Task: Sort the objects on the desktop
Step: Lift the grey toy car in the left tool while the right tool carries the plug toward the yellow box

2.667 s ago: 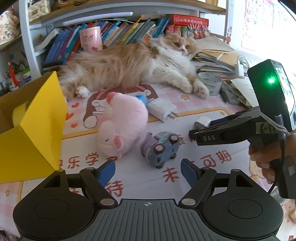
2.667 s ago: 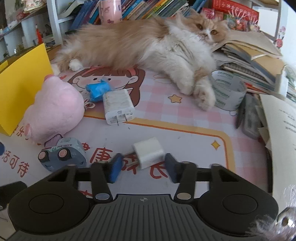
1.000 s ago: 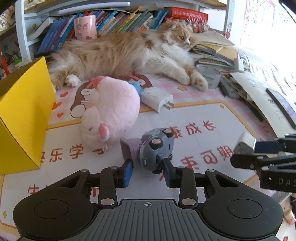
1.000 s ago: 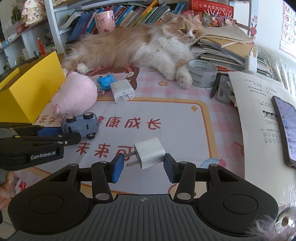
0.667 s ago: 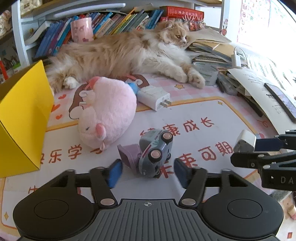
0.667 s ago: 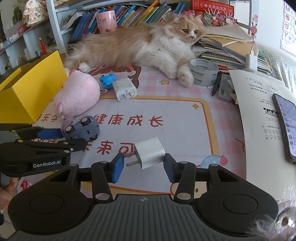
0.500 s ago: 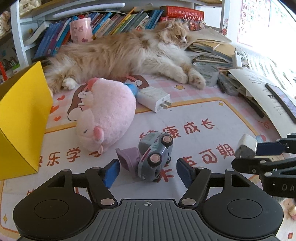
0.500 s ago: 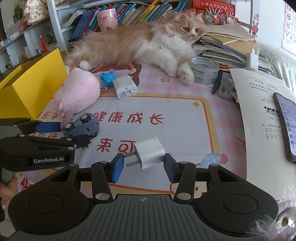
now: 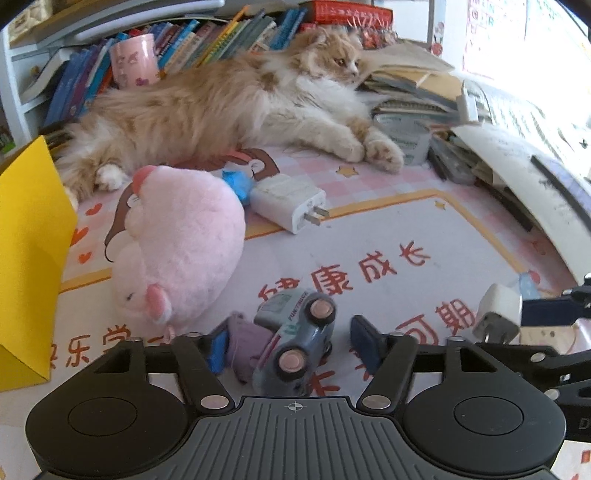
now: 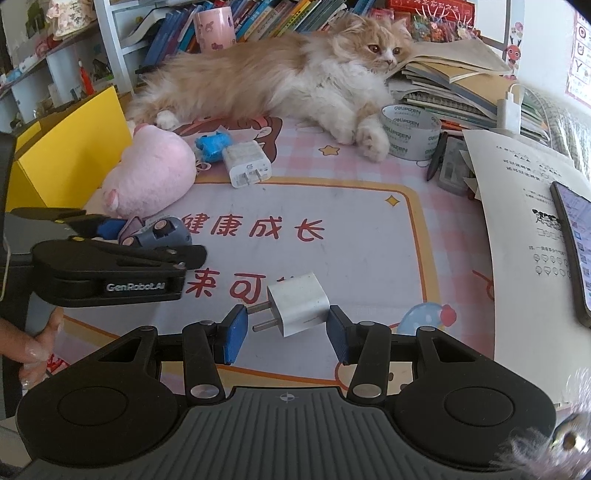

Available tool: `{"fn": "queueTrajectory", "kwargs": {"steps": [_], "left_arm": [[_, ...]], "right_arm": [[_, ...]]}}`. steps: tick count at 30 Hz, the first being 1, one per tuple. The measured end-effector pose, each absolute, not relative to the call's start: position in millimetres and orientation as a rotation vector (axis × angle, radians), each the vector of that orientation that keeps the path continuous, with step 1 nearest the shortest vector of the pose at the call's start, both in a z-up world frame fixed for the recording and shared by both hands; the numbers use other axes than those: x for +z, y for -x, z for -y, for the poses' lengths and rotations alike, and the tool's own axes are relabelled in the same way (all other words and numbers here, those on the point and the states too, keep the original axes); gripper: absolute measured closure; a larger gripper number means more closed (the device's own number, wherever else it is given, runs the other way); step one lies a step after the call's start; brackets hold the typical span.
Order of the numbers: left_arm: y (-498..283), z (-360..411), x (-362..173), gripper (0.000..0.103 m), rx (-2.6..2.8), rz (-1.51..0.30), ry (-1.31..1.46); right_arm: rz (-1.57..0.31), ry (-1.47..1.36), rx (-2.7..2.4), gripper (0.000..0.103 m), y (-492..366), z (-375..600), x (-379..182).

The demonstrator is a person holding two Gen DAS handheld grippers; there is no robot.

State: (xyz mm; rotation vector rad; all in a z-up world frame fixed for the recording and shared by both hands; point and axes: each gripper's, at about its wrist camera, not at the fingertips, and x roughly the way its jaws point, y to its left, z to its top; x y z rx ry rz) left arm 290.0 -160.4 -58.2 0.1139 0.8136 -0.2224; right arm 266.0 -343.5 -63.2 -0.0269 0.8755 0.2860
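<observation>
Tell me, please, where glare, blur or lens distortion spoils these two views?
Left wrist view: window glare whitens the papers at upper right; the toy car looks soft; the shelf bows. Right wrist view: evenly lit and sharp on the small charger; the paper's edge bends.

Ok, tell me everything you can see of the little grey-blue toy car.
The small grey-blue toy car looks like glossy plastic, with pale green windows, "FUNTRUCK" lettered on its side and dark wheels with pinkish hubs. It lies tipped on its side on the printed pink desk mat, wheels facing the camera, a mauve flap open at one end. It sits between the closing left tongs, near the pink plush toy; whether the pads touch it yet is unclear.
</observation>
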Motion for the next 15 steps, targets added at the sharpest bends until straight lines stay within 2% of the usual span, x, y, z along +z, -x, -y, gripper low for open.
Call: {"fn": "queueTrajectory", "kwargs": {"steps": [15], "left_arm": [[-264.5, 133.5, -30.6, 0.056, -0.243, -0.793, -0.004]], "right_arm": [[-0.875, 0.031, 0.287, 0.059, -263.1, 331.3, -61.1]]}}
